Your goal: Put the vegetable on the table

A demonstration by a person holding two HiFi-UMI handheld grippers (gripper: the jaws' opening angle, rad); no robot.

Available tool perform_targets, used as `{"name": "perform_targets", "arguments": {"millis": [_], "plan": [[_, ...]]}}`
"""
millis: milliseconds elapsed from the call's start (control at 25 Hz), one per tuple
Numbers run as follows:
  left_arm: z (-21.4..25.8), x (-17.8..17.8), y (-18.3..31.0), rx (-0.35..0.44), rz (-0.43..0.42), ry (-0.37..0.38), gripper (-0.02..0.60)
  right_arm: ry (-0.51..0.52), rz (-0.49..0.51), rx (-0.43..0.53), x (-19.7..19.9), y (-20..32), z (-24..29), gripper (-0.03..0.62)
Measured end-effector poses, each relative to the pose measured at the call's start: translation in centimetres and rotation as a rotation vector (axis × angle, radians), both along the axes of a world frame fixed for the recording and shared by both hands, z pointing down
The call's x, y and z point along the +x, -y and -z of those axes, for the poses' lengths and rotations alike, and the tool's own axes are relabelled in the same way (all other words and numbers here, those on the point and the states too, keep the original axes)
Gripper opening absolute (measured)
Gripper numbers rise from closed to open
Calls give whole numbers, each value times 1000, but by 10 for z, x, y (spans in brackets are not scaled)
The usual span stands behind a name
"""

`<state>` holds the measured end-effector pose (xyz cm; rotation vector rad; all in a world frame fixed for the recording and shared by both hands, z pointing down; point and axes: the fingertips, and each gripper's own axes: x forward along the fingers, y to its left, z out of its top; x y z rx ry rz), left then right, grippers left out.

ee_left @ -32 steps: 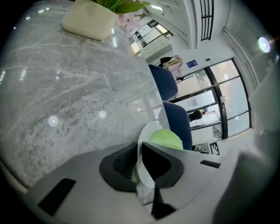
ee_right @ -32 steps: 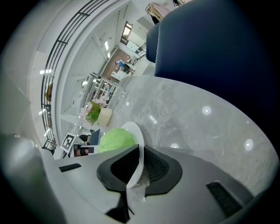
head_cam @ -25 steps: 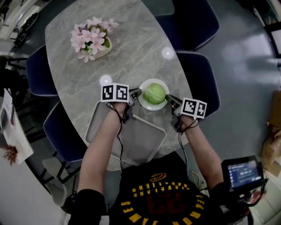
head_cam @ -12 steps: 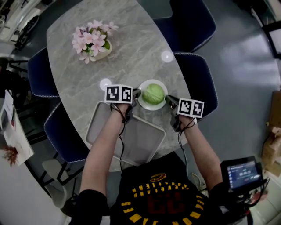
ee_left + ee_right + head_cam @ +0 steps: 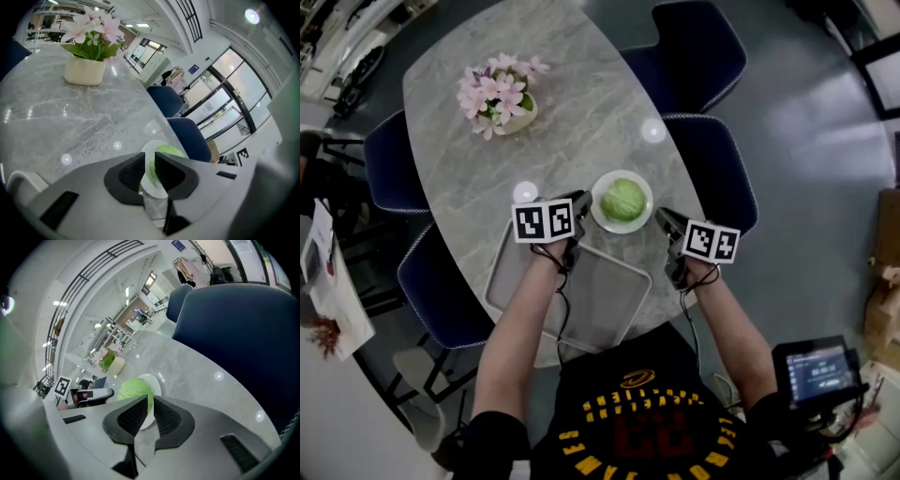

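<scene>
**Seemingly done: cabbage set down, both claws loose**

Far left on the marble table [image 5: 581, 112], a pot of pink flowers [image 5: 497, 94] is seen, well apart from the work. At the near edge a pale tray [image 5: 581, 300] is laid, with nothing in it.

The left gripper [image 5: 579, 199] is held over the tray's far edge, just left of the white plate [image 5: 622, 228] and not touching it. In its own view the left gripper [image 5: 150, 157] is shown with jaws only barely parted, a thin slit, and nothing caught between them; only the plate is glimpsed beyond.

The cabbage [image 5: 623, 199] is sat on that plate, which is rested on the table just beyond the tray and between the two claws.

The right gripper [image 5: 660, 216] is held near the plate's right side, with a gap. Its own view shows the right gripper [image 5: 150, 401] in the same state: a narrow slit, nothing gripped, the cabbage [image 5: 136, 389] ahead.

The step is judged to be release after placing. Next, both claws should be drawn back toward the near side, level, so the plate isn't nudged.
</scene>
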<state>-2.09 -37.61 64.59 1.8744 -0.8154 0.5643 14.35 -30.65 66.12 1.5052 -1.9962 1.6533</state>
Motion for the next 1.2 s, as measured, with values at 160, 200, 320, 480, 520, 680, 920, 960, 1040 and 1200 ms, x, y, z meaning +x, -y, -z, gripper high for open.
{"name": "perform_targets", "arguments": {"millis": [160,200,320,480,520,680,920,960,1040,1200], "plan": [[29,5,-22,43,26,-93,64,54,24,83,-14,-5,26,44],[35,7,-27,53,31,-111,64,69,32,102,-18,-6,33,43],[55,7,-47,73,47,-154,64,103,62,155,-33,-16,55,43],[76,3,-81,90,60,-200,64,107,101,195,-49,-36,77,6],[81,2,-89,93,63,-211,64,111,109,204,-54,-40,83,6],[102,0,-121,125,50,-233,64,120,151,244,-72,-58,111,6],[129,-4,-166,197,10,-238,64,103,218,311,-105,-85,149,6],[134,-4,-173,206,8,-244,64,97,225,321,-109,-89,154,6],[143,-6,-185,217,12,-264,64,83,237,339,-117,-98,162,6],[157,-11,-201,242,30,-299,64,52,257,366,-129,-113,172,6]]}}
